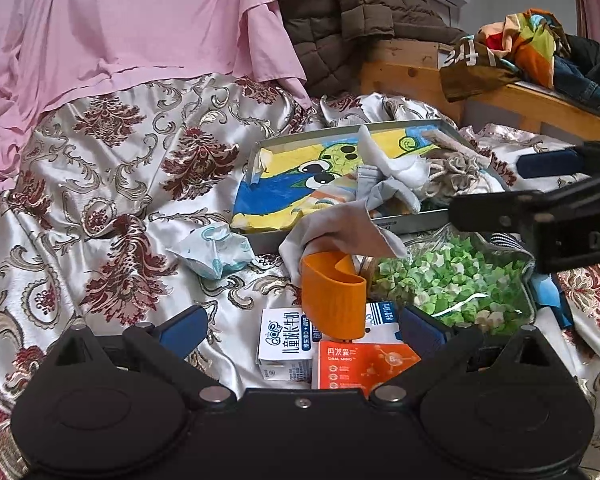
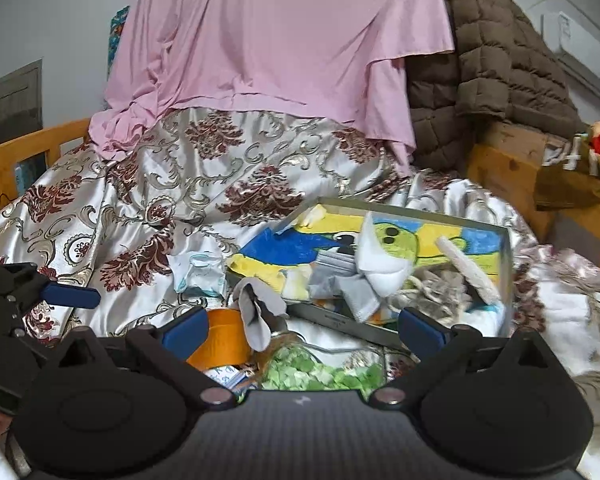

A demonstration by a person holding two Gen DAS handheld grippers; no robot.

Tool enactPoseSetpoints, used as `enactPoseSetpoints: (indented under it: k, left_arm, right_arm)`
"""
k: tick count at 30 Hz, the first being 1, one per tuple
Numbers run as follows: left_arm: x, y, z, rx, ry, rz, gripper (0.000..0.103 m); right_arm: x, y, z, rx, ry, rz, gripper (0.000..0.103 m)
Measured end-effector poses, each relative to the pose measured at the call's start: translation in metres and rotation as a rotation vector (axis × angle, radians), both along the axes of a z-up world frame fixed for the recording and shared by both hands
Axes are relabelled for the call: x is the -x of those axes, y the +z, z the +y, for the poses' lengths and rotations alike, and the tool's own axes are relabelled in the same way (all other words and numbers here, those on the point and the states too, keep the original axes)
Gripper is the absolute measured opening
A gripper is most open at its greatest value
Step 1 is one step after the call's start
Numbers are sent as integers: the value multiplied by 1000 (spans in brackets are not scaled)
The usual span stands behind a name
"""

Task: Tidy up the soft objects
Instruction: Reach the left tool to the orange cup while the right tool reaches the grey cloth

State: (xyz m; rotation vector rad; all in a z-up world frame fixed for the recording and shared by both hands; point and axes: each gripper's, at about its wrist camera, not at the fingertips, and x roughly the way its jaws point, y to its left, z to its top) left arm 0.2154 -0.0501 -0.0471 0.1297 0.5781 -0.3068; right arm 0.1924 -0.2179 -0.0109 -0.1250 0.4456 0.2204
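A metal tray [image 1: 272,240] [image 2: 340,322] with a yellow-and-blue cartoon cloth holds white and grey socks [image 1: 400,168] [image 2: 380,268] and a beige knitted piece [image 1: 456,172]. A grey sock [image 1: 340,228] [image 2: 256,312] hangs over the tray's front edge onto an orange cup [image 1: 332,296] [image 2: 220,340]. A crumpled tissue pack [image 1: 212,252] [image 2: 198,272] lies left of the tray. My left gripper [image 1: 302,330] is open over the cup and boxes. My right gripper [image 2: 304,328] is open in front of the tray.
A milk carton [image 1: 280,340] and an orange box [image 1: 360,364] lie near me. A bag of green paper stars [image 1: 452,284] [image 2: 320,372] sits at right. Pink sheet [image 1: 120,28], brown jacket [image 1: 348,12] and wooden bed frame [image 1: 500,96] stand behind.
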Motion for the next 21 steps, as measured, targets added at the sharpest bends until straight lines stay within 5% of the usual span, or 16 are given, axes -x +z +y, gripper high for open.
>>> enactPoseSetpoints:
  k: [8, 21]
  left_arm:
    - [-9, -11, -8, -40, -80, -54, 82]
    - [-40, -29, -8, -2, -118, 15, 49]
  right_arm:
    - [-30, -12, 14, 20, 81, 39, 98]
    - [-69, -28, 24, 14, 88, 96, 89]
